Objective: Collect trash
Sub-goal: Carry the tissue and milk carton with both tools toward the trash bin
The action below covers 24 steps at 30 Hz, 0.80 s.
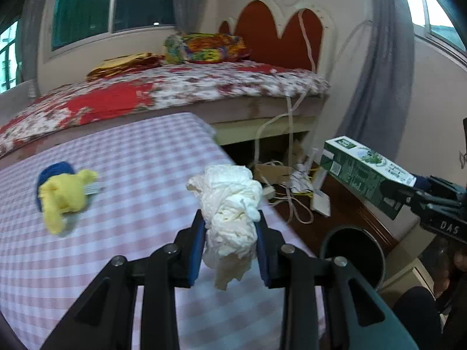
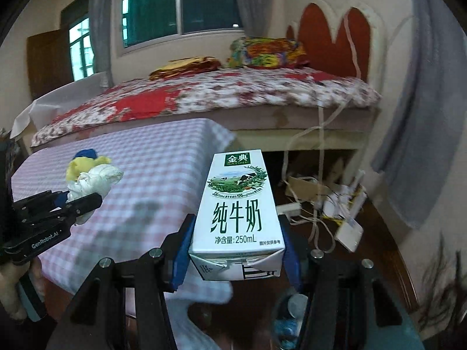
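Observation:
My left gripper (image 1: 230, 227) is shut on a crumpled white tissue wad (image 1: 230, 204), held above the right edge of the pink checked table (image 1: 131, 160). It also shows in the right wrist view (image 2: 83, 197), with the wad (image 2: 93, 179). My right gripper (image 2: 236, 233) is shut on a white and green milk carton (image 2: 238, 213), held beyond the table's edge. The carton also shows in the left wrist view (image 1: 364, 172). A dark round bin (image 1: 353, 250) stands on the floor below, right of the table. A yellow and blue cloth lump (image 1: 62, 195) lies on the table.
A bed with a red floral cover (image 1: 163, 93) stands behind the table. Cables, a white router and paper (image 1: 300, 186) litter the floor by the bed. A grey curtain (image 1: 379, 73) hangs at the right. The bin's inside with trash shows below my right gripper (image 2: 292, 315).

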Each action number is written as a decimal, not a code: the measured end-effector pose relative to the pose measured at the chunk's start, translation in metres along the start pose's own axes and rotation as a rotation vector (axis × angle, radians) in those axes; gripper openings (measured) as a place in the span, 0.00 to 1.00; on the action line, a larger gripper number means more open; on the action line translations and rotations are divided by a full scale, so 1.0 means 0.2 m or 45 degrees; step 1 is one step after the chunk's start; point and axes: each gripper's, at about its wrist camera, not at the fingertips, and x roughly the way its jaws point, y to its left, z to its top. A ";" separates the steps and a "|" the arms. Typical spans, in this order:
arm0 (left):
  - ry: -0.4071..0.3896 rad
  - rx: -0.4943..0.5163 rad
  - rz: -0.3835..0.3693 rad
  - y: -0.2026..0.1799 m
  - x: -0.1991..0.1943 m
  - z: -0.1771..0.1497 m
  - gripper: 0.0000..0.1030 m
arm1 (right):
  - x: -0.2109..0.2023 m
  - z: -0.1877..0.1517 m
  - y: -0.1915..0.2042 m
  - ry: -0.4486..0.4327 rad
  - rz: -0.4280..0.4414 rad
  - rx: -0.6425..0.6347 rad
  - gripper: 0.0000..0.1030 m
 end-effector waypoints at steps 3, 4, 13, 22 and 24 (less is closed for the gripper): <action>0.013 0.034 -0.039 -0.12 0.02 0.01 0.32 | -0.02 -0.06 -0.12 0.016 -0.036 0.038 0.54; 0.015 0.043 -0.048 -0.15 0.02 0.01 0.32 | -0.03 -0.09 -0.16 0.024 -0.047 0.049 0.54; 0.071 0.175 -0.172 -0.46 0.12 0.00 0.32 | -0.09 -0.25 -0.43 0.061 -0.168 0.136 0.55; 0.155 0.296 -0.331 -0.77 0.24 -0.08 0.32 | -0.16 -0.46 -0.68 0.138 -0.267 0.204 0.55; 0.193 0.326 -0.365 -0.84 0.29 -0.12 0.32 | -0.15 -0.49 -0.72 0.154 -0.276 0.219 0.55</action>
